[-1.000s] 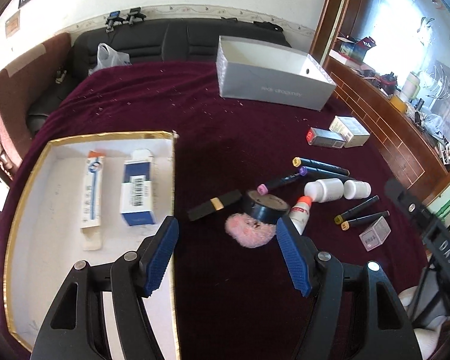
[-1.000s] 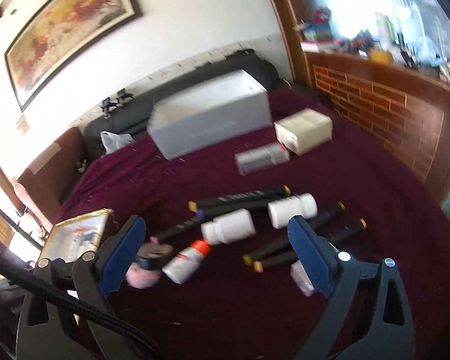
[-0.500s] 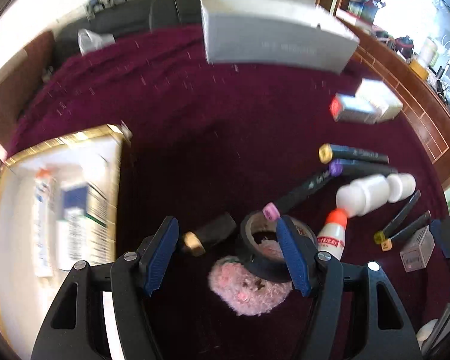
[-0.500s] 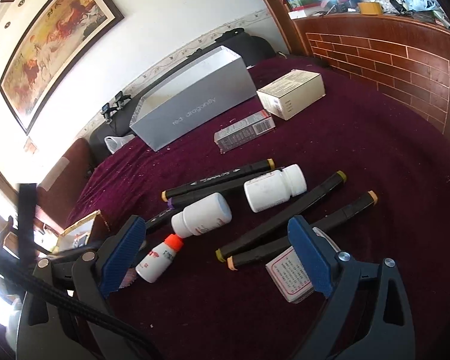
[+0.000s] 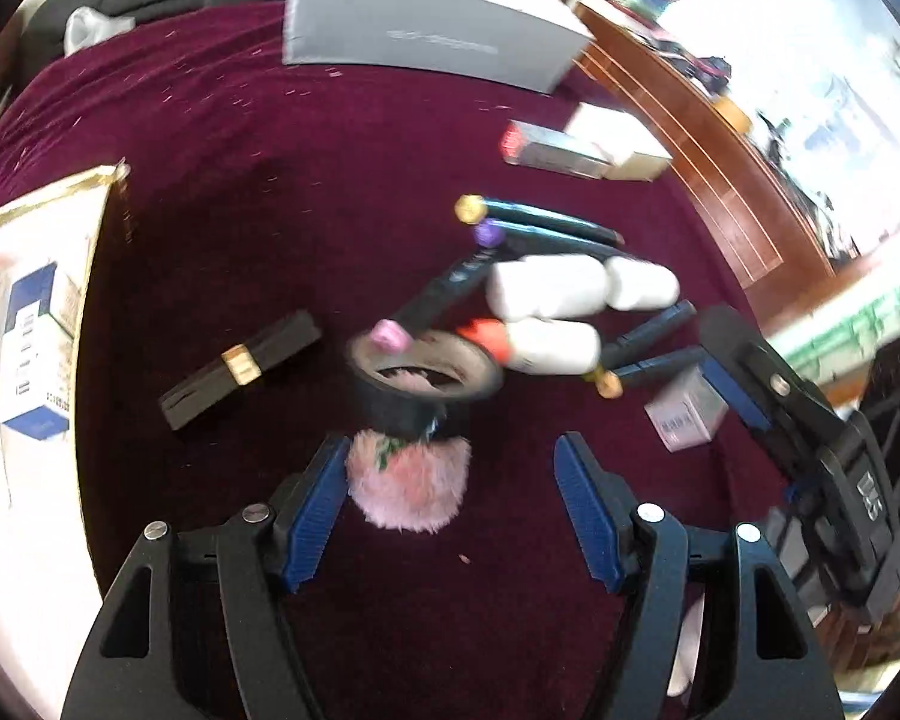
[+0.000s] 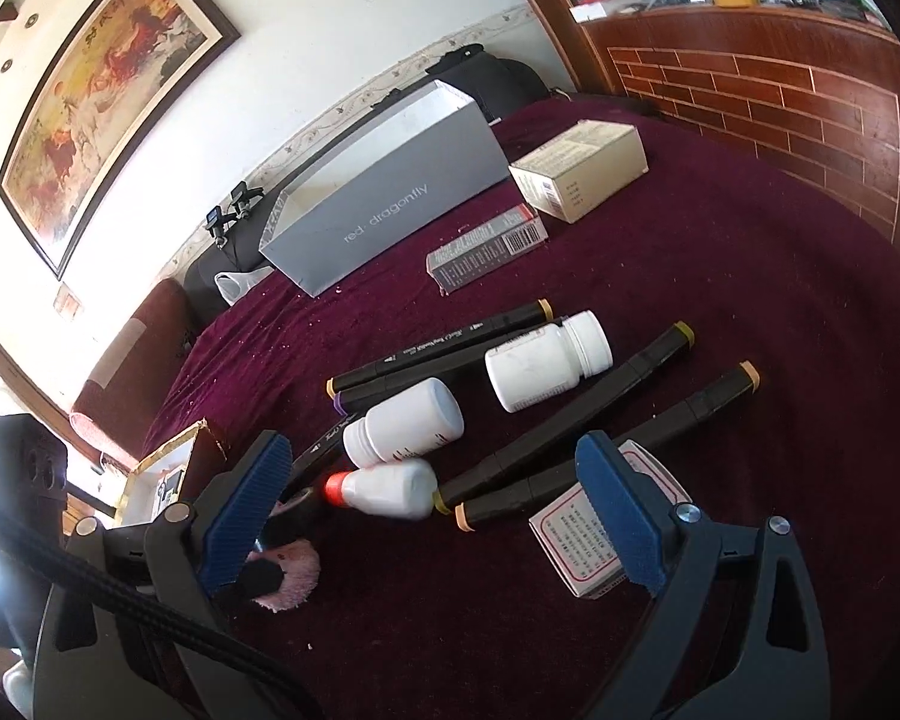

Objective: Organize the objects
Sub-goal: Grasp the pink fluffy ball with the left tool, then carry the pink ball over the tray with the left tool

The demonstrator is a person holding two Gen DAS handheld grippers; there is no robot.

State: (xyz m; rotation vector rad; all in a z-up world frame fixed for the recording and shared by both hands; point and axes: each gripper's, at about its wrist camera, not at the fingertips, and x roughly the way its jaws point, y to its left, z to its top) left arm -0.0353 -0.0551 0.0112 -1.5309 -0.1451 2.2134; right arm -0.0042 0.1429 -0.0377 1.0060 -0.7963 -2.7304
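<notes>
My left gripper (image 5: 453, 507) is open and low over the maroon cloth, its left pad beside a pink fluffy puff (image 5: 411, 483). A black tape roll (image 5: 420, 381) lies just beyond the puff. A black and gold lipstick (image 5: 240, 369) lies to the left. My right gripper (image 6: 432, 513) is open above black markers (image 6: 570, 468), two white bottles (image 6: 546, 369) and a small orange-capped bottle (image 6: 384, 489). A small white carton (image 6: 588, 540) lies by its right pad.
A gold-rimmed white tray (image 5: 36, 540) at the left holds a blue box (image 5: 36, 354). A grey open box (image 6: 390, 204) stands at the back, with a beige carton (image 6: 582, 171) and a slim silver box (image 6: 486, 249) near it. A brick wall (image 6: 780, 90) borders the right.
My left gripper has moved forward and down toward the puff and tape roll, now with the puff at its left pad. My right gripper has dropped closer to the markers and bottles.
</notes>
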